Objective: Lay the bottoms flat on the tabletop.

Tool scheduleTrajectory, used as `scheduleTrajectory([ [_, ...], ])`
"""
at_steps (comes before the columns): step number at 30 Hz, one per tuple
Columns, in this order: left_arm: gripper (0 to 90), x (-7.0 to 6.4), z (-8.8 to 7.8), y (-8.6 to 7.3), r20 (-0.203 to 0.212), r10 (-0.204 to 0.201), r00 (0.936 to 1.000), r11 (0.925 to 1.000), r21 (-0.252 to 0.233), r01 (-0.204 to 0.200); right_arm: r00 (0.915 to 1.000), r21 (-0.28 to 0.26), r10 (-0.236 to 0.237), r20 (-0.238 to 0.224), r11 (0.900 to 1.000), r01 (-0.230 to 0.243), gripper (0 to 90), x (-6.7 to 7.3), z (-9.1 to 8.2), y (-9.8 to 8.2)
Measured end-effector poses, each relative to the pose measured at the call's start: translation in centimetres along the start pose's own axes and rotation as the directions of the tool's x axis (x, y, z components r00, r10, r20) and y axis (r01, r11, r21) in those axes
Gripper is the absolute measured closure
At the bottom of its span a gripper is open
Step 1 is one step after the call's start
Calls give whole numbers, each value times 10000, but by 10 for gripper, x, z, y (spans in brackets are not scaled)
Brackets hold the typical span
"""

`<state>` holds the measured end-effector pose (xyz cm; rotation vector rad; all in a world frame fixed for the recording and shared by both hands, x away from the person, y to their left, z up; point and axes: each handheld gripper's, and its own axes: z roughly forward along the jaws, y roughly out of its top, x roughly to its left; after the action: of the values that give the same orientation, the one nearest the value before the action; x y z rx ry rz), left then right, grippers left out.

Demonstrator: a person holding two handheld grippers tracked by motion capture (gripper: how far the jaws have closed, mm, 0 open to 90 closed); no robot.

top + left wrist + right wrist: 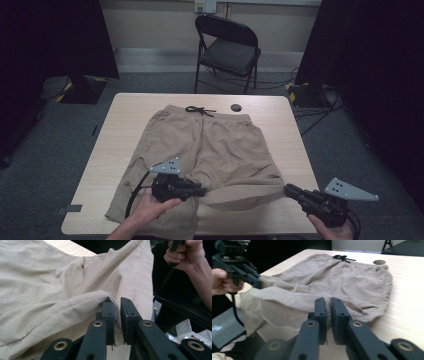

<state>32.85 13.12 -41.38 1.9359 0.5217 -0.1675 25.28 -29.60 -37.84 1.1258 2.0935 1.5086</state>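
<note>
Now your left gripper and right gripper each pinch the shorts' hem, stretched taut; next, carry it toward the waistband to fold.

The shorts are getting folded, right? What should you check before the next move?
1. Left gripper pinching the hem of the shorts: ok.
2. Right gripper pinching the hem: ok.
3. Hem pulled straight between both grippers: ok.
4. Waistband flat on the table: ok.
5. Drawstring out of the way: ok.
6. Left leg off the table's near edge: not ok, it hangs over.
</note>
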Motion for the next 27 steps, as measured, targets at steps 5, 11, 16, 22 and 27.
scheduleTrajectory([
  [5,690,0,-4,0,202,-71,9998,9998,-174,75,9983,-295,519,247,9983,-512,650,-7,-3,-2],
  [11,632,2,-9,1,97,-155,9998,9994,-311,158,9985,31,539,106,9985,-539,612,-10,16,-4],
  [16,623,17,-8,-1,-445,-346,9984,9993,-167,339,9985,847,532,-147,9951,-518,610,-9,47,-15],
  [22,617,47,-14,-15,-1122,-1084,9877,9941,-163,1073,9974,2319,712,52,9702,-705,658,-24,88,-38],
  [27,596,70,-28,-29,-2053,-1446,9680,9891,-15,1475,9965,3138,750,381,9459,-831,636,-38,107,-55],
])
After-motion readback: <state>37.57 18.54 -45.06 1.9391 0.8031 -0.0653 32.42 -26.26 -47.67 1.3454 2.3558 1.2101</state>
